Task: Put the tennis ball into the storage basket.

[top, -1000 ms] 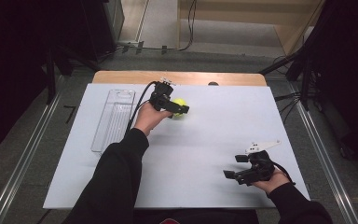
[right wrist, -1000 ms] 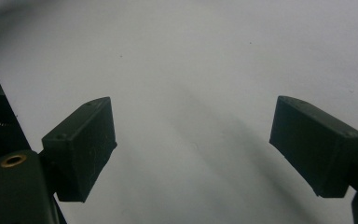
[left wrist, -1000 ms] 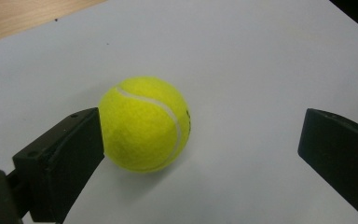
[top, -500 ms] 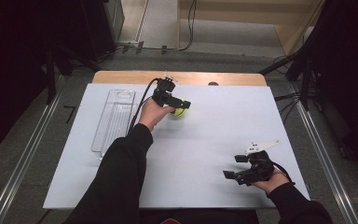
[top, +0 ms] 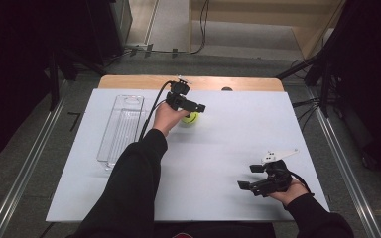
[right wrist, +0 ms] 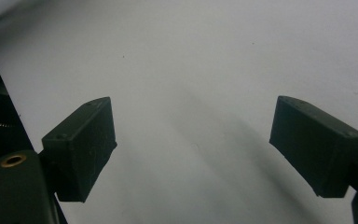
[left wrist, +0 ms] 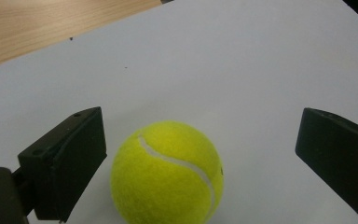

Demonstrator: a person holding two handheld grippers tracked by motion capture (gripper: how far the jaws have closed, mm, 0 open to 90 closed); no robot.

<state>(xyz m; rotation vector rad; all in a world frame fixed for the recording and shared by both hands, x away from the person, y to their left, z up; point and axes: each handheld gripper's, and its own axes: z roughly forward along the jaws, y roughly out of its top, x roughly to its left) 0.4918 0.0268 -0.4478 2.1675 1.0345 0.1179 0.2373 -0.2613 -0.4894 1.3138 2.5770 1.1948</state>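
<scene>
Writing: no brand or lettering could be read on the tennis ball (left wrist: pixel 167 172); only its pale curved seam showed in the left gripper view.
Left gripper: the left gripper (left wrist: pixel 200 154) stood wide open, its two black jaws either side of the ball; the jaw on the left of its view sat just beside the felt, the other well apart, and neither visibly touched it.
Ball: it lay on the white table (top: pixel 238 144) towards the far side, in the high view just beyond the left hand (top: pixel 164 118).
Right gripper: the right gripper (right wrist: pixel 193 149) was spread wide and held nothing, with bare white tabletop between its jaws, at the near right of the table.
Tray: a clear plastic tray (top: pixel 121 130) lay left of the ball, well apart from it.
</scene>
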